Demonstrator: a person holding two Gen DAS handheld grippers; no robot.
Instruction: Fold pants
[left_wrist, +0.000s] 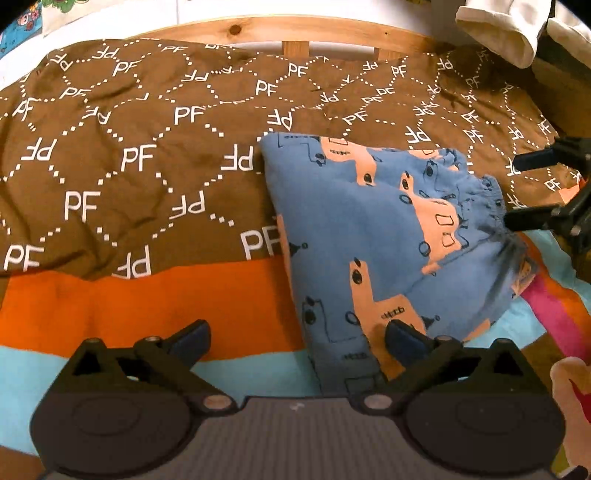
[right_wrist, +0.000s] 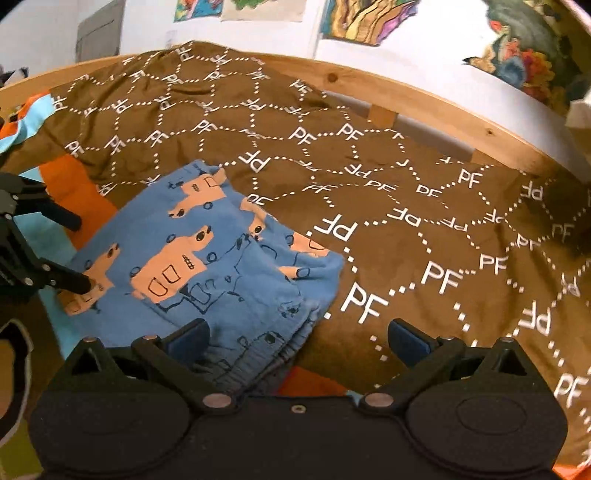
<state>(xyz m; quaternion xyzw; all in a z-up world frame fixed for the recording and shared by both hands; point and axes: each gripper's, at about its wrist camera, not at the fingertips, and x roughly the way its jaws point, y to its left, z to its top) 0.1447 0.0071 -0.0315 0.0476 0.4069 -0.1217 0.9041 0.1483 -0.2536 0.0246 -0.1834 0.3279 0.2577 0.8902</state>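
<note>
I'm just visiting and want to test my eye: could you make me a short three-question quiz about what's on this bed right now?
1. True or false: the blue pants lie folded on the brown PF-print blanket.
2. Multiple choice: the left gripper is A) clamped on cloth, B) open, one finger over the pants, C) out of view.
3. Fill in: the right gripper is ___, and the pants' gathered waistband lies by its left finger.

Key: 1 true; 2 B; 3 open.
</note>
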